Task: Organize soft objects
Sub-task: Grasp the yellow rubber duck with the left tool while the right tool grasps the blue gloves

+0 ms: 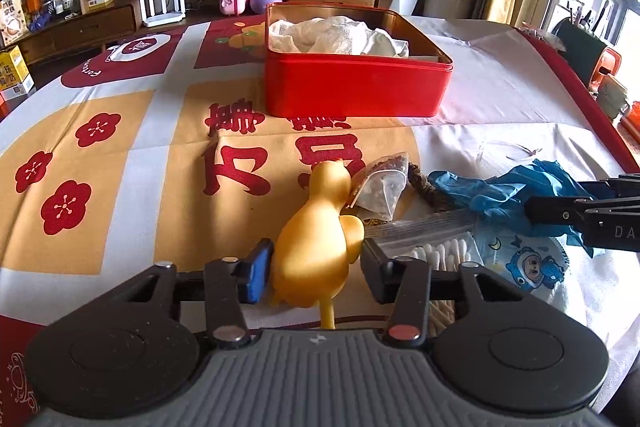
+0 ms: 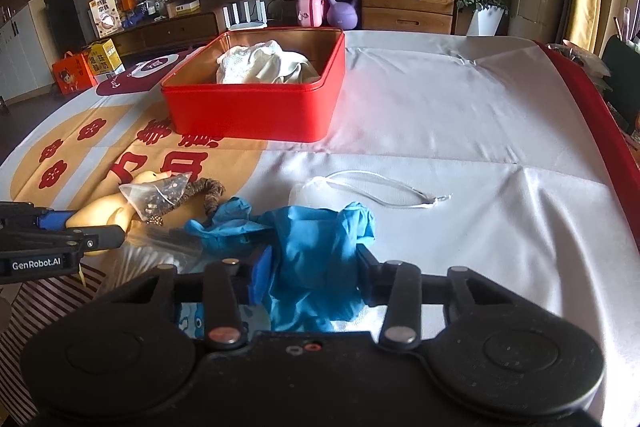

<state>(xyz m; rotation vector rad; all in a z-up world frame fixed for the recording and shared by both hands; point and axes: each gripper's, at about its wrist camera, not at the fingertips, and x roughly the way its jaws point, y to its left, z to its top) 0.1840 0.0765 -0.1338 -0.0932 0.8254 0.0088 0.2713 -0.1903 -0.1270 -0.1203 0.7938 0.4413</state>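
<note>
A yellow rubber duck-like toy (image 1: 316,227) lies on the tablecloth between the fingers of my left gripper (image 1: 316,267); the jaws are open around it and seem just apart from its sides. It also shows in the right wrist view (image 2: 108,211). A blue glove (image 2: 316,255) lies crumpled between the fingers of my right gripper (image 2: 316,279), whose jaws are open around it; it shows in the left wrist view (image 1: 504,195) too. A red tin box (image 1: 352,83) (image 2: 256,99) with white cloth (image 1: 336,37) inside stands further back.
A tea bag (image 1: 380,187), a brown fuzzy strip (image 1: 424,183), a zip bag of cotton swabs (image 1: 436,251) and a cartoon-print pouch (image 1: 532,263) lie near the toy. A white mask with ear loops (image 2: 368,187) lies on the cloth. Shelves stand behind the table.
</note>
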